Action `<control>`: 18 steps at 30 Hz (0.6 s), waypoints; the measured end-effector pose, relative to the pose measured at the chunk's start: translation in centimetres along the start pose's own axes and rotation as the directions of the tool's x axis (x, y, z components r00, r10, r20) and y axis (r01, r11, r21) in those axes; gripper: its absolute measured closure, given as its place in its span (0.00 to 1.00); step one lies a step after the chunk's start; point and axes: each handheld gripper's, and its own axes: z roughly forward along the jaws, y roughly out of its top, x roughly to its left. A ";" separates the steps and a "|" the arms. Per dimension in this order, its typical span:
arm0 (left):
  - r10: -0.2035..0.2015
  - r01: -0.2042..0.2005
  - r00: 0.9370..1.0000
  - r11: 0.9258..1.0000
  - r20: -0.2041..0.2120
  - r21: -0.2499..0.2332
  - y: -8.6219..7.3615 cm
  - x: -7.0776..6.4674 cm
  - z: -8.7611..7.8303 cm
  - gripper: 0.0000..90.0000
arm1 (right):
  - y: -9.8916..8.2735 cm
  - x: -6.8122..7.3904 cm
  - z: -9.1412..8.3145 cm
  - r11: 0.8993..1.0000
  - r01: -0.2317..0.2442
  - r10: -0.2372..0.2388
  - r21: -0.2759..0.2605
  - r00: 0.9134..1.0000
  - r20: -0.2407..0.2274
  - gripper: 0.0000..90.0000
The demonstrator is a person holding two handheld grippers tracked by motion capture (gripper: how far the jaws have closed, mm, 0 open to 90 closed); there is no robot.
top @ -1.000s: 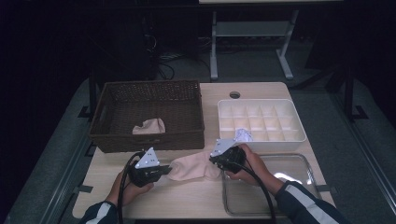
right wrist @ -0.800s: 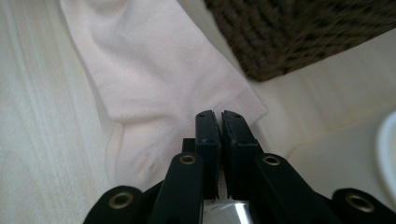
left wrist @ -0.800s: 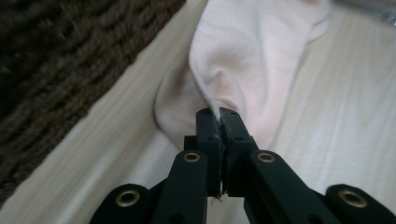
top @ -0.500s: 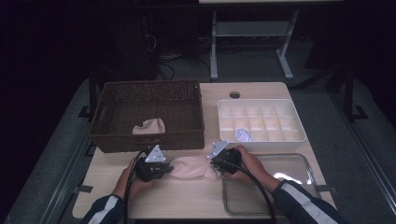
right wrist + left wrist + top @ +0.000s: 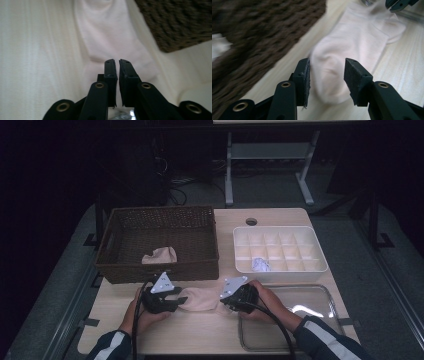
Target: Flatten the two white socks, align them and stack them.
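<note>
High view: left tool (image 5: 181, 301) just opening off the sock (image 5: 202, 298), right tool (image 5: 226, 301) pinches it; a tug could bunch it.

- The dark brown woven wicker basket (image 5: 249, 37), left of the left gripper (image 5: 327, 72), is blurred and cut off by the edge.
- Whether the right gripper (image 5: 117, 62) pinches the pale pink sock (image 5: 110, 32) is hidden.

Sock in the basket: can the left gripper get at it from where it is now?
Probably yes: the left gripper stands open just before the basket, whose top is open; it must lift over the wall to reach that sock.
</note>
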 end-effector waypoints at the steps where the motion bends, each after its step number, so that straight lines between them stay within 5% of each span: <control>1: 0.004 -0.004 1.000 1.000 -0.006 0.017 0.0 -0.2 0.4 0.61 | 0.0 0.2 0.3 1.000 0.013 -0.013 0.011 1.000 -0.008 0.96; 3: 0.011 -0.011 1.000 0.998 -0.010 0.058 -0.3 -0.3 1.1 0.62 | -0.3 0.4 1.0 0.999 0.017 -0.015 0.036 0.999 -0.033 0.96; 10: -0.023 0.024 1.000 0.998 -0.014 0.064 -1.2 0.9 0.7 0.65 | -0.7 0.3 1.7 0.999 0.001 0.002 0.051 0.998 -0.059 0.96; 18: -0.033 0.033 0.999 0.997 0.003 0.068 -2.0 1.6 -0.1 0.65 | -0.6 0.8 1.7 0.998 0.050 -0.045 0.047 0.993 -0.110 0.96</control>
